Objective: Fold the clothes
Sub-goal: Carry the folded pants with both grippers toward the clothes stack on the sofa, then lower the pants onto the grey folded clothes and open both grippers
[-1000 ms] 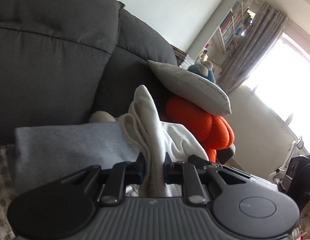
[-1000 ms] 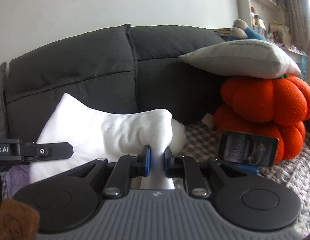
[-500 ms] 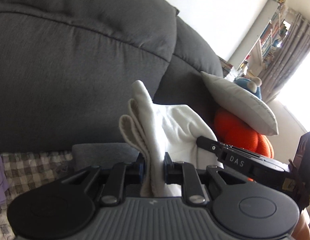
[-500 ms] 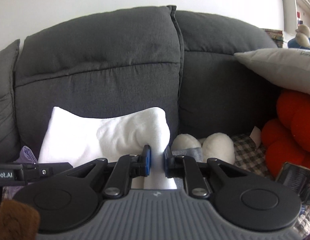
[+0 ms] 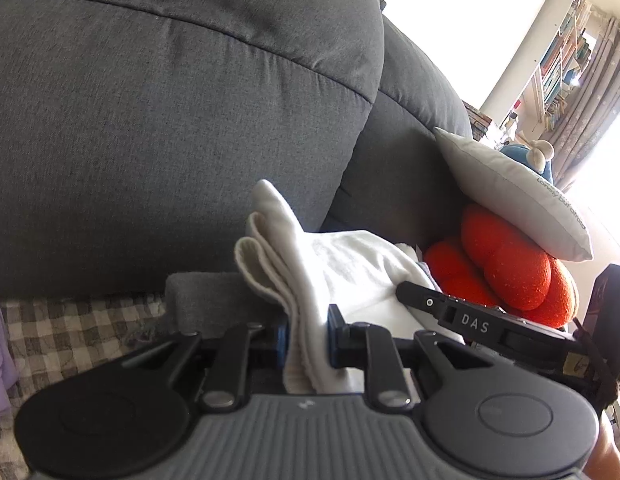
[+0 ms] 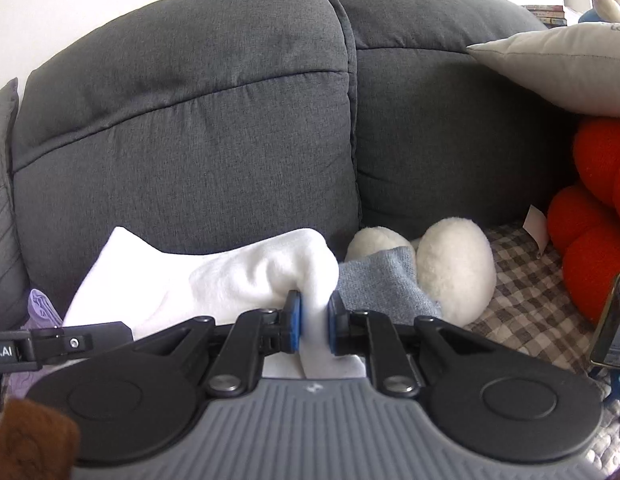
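Both the left gripper [image 5: 308, 334] and right gripper [image 6: 313, 326] pinch the white garment [image 6: 214, 280], jaws nearly closed, the left jaws having just eased slightly, before the sofa [image 6: 190, 120].

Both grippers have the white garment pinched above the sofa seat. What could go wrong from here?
1. The left gripper pinches several bunched layers of the white garment; its jaws have just been opening slightly, so a layer may slip out.
2. The right gripper holds only a narrow tuck.
3. The garment could land on the grey-blue cloth and white plush beneath, folding unevenly.
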`<state>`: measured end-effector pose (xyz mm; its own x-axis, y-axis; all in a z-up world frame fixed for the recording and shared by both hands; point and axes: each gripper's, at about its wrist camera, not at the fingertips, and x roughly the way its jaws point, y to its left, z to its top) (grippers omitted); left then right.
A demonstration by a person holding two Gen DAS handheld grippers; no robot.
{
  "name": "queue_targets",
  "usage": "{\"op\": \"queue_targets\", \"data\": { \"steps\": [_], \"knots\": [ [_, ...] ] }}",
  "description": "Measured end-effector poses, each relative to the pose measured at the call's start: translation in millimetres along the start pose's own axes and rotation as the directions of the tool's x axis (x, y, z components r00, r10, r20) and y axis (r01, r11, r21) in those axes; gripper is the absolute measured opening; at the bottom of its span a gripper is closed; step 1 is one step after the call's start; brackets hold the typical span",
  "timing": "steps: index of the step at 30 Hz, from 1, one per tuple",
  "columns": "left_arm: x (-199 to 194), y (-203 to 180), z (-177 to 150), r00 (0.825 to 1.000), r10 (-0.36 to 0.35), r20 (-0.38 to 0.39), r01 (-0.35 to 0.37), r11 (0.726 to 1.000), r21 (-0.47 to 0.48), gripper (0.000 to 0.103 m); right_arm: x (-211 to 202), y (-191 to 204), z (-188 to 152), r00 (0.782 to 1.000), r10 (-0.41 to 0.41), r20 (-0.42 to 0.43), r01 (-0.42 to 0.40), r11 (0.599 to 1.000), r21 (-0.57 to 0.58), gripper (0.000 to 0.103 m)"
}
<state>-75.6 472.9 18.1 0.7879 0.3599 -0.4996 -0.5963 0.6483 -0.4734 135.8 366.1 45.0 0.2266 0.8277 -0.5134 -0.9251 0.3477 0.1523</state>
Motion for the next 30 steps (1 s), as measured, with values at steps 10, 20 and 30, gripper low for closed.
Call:
{"op": "queue_targets", "data": {
  "steps": [10,20,30],
  "knots": [
    [-4,2,1,0.999,-0.037,-0.022,0.035,0.996,-0.083,0.021,-10,-8,4,0.999,0.007,0.038,-0.008,0.999,0.043,0.016],
    [-20,7,-4,0.997,0.071,0.036,-0.071,0.997,-0.002,0.049,-22,-11,-6,0.995,-0.074,0.067,0.071,0.997,0.035,0.035],
    [-30,-22,13,0.987,0.003,0.159,-0.025,0.991,0.13,0.055,-48,0,-11,0.982,-0.007,0.191,0.004,1.0,0.017,0.036]
  ]
}}
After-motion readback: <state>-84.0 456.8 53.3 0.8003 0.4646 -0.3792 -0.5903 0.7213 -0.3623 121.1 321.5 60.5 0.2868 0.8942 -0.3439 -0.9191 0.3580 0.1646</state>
